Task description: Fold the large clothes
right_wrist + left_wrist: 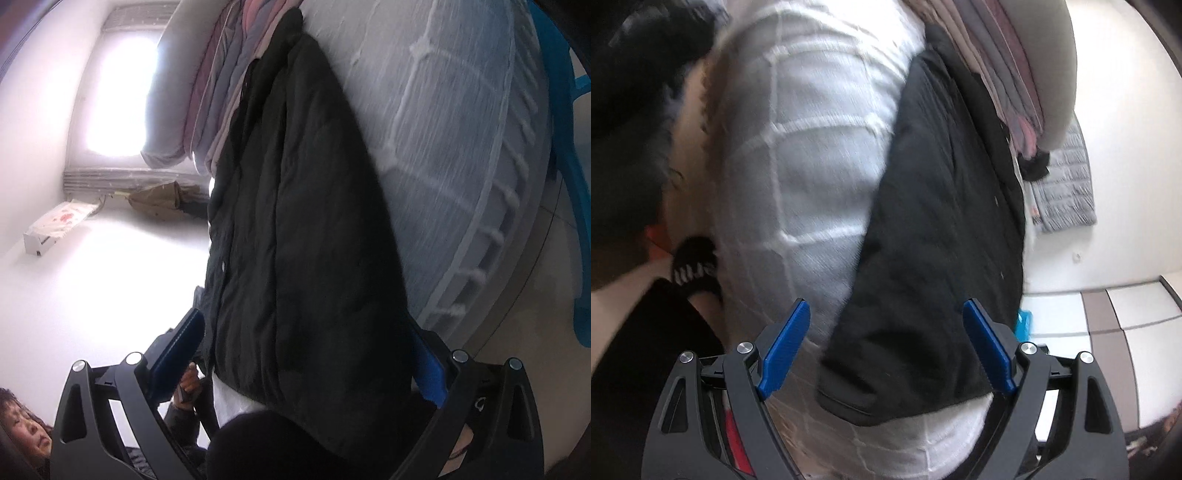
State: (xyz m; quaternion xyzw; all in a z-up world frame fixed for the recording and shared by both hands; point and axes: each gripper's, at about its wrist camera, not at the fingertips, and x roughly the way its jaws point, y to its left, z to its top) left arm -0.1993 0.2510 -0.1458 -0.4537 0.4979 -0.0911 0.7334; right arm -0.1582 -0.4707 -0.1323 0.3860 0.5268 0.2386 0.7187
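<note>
So the black padded coat (934, 236) is lying stretched out long on the bed, on top of a white quilted bedspread (812, 155) with a grid pattern stitched in. Its far end runs up against a stack of folded bedding (221, 92) in pink, grey and mauve.

Left gripper (886, 347) has its jaws spread wide, blue pads clear on both sides, nothing pinched; the near hem of the coat sits just ahead between them.

Right gripper (314, 373) is also gaping wide. The coat's near end fills the gap and hides most of the right-hand pad, so I can't tell if it's touching fabric. The left pad looks clear of the coat.

Both views are pretty motion-blurred. There's a grey quilted item (1067, 181) on the pale floor, and a person's hand (190, 384) holding something dark behind the right gripper.
</note>
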